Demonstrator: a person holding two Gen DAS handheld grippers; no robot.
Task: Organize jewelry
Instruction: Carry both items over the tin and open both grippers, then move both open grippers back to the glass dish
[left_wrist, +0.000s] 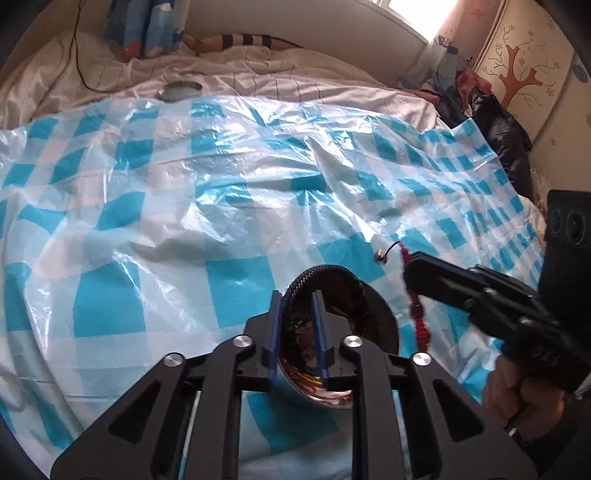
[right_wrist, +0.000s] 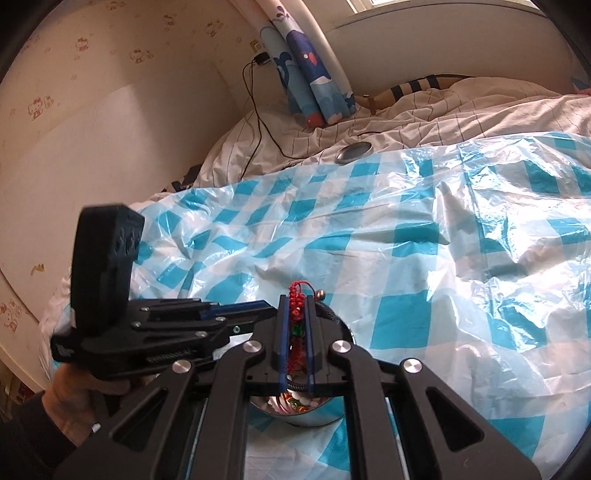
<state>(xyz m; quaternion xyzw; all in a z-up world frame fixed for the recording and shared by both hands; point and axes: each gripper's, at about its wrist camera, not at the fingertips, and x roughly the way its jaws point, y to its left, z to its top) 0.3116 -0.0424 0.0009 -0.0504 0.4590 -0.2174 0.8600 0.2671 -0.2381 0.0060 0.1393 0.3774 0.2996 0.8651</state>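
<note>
A round metal tin with a knurled rim rests on the checked sheet; bright jewelry shows inside the tin in the right wrist view. My left gripper straddles its near rim, which lies close to the left finger, and a gap is left on the other side. My right gripper is shut on a red braided bracelet just above the tin. From the left wrist view the right gripper comes in from the right. The bracelet hangs under it and a small bell dangles ahead.
A crinkled blue-and-white checked plastic sheet covers the bed. A round silver lid lies on the striped bedding behind it, beside a black cable. Dark clothes are piled at the right edge. A person's hand holds the right gripper.
</note>
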